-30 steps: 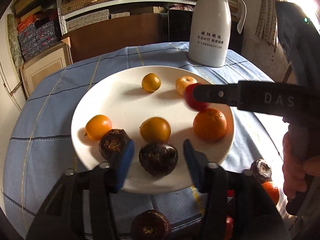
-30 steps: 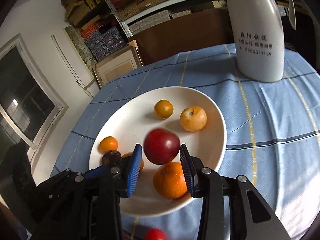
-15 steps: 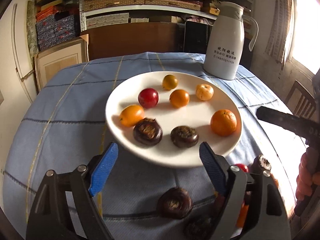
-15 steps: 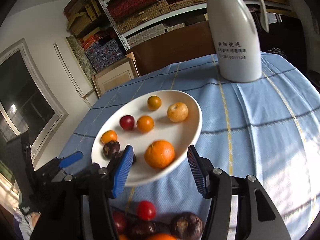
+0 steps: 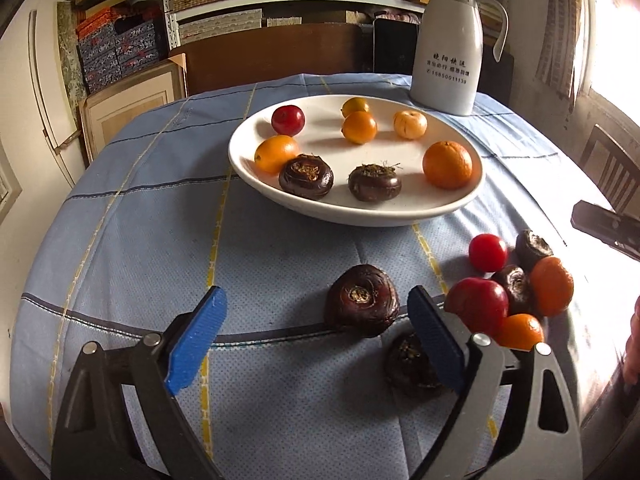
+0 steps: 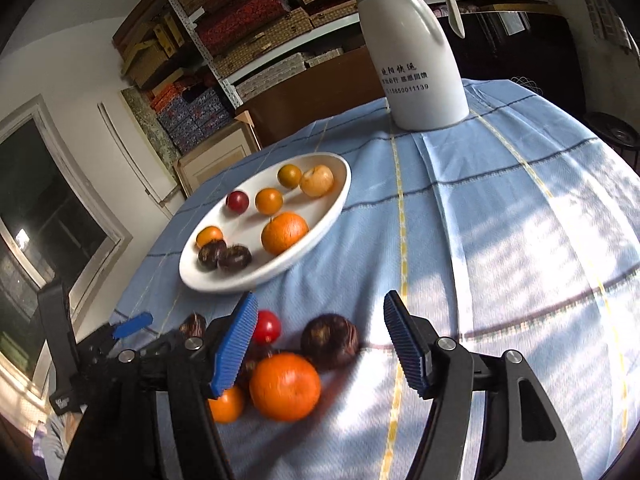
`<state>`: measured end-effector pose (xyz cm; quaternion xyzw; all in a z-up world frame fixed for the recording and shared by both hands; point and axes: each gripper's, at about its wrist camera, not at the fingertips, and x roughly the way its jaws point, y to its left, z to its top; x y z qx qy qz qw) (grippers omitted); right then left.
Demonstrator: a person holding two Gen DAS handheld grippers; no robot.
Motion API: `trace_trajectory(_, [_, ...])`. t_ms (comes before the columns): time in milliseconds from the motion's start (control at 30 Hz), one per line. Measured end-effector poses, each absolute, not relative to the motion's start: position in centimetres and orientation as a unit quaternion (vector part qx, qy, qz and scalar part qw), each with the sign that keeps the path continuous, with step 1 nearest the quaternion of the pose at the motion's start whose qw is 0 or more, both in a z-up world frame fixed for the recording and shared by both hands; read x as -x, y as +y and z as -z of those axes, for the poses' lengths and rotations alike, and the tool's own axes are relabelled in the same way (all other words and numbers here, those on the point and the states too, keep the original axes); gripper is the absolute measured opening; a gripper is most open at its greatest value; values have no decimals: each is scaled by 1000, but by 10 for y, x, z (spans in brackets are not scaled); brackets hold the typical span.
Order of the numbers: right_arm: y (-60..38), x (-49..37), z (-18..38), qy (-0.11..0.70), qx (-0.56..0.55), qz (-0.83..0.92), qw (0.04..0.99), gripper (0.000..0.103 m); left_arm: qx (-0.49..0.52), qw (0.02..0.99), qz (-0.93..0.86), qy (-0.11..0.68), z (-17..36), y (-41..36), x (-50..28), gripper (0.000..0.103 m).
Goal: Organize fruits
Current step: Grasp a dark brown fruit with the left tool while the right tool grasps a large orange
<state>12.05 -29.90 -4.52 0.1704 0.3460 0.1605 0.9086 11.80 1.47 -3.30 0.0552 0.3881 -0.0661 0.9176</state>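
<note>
Blue checked tablecloth (image 5: 132, 240): white oval plate (image 5: 360, 212) of eight fruits mid-surface; loose fruit pile (image 5: 516, 288) near front edge. Left gripper (image 5: 316, 336) and right gripper (image 6: 320, 340): jaws apart, empty.

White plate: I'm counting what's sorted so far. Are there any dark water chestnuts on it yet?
Yes, two dark water chestnuts lie side by side at the near edge of the white plate.

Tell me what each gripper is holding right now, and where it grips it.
Nothing is held. The left gripper and the right gripper are both open, fingers apart, above the loose fruit on the tablecloth.
</note>
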Motion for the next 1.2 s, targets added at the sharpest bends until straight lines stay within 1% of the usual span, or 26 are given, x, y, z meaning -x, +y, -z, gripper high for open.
trace_trajectory(133, [-296,-110,49,351,-166,-168,906,66,-65,910,65,403,40,10,-126,89])
trace_trajectory(300, [-294,-111,51,359,-163,-167,904,66,-47,905,75,417,43,15,-135,90])
trace_trajectory(367, [-292,-111,52,362,-160,-168,903,66,-42,903,81,419,44,17,-136,88])
trace_trajectory(400, [-291,-110,52,363,-158,-169,903,66,-40,903,87,419,44,17,-136,83])
trace_trajectory(433, [-290,-110,52,364,-154,-171,902,66,-38,902,98,419,44,16,-135,75])
trace_trajectory(467, [-288,-109,52,365,-151,-172,902,66,-34,901,108,420,43,14,-134,71])
trace_trajectory(500, [-285,-107,53,367,-143,-174,903,66,-33,899,118,420,43,13,-133,61])
trace_trajectory(533, [-282,-105,53,369,-136,-177,902,66,-35,899,126,417,43,9,-130,55])
trace_trajectory(733, [-267,-102,55,382,-104,-194,898,59,-44,900,137,411,42,1,-127,43])
trace_trajectory(800, [-266,-104,58,390,-105,-196,893,57,-49,901,137,409,42,-1,-125,42])
trace_trajectory(967, [-262,-107,61,401,-101,-207,887,57,-45,901,139,409,41,0,-126,42])
trace_trajectory(1033, [-259,-111,65,413,-104,-212,880,57,-37,900,140,412,42,2,-126,44])
trace_trajectory(1067, [-258,-111,66,418,-105,-214,877,56,-32,899,140,413,42,4,-127,47])
trace_trajectory(1100, [-258,-112,68,421,-107,-216,875,52,-30,900,135,414,43,6,-129,53])
trace_trajectory(1133, [-258,-113,68,421,-109,-218,874,49,-27,900,130,415,44,8,-130,57])
trace_trajectory(1200, [-260,-113,69,422,-114,-220,872,46,-15,897,134,420,45,11,-133,57])
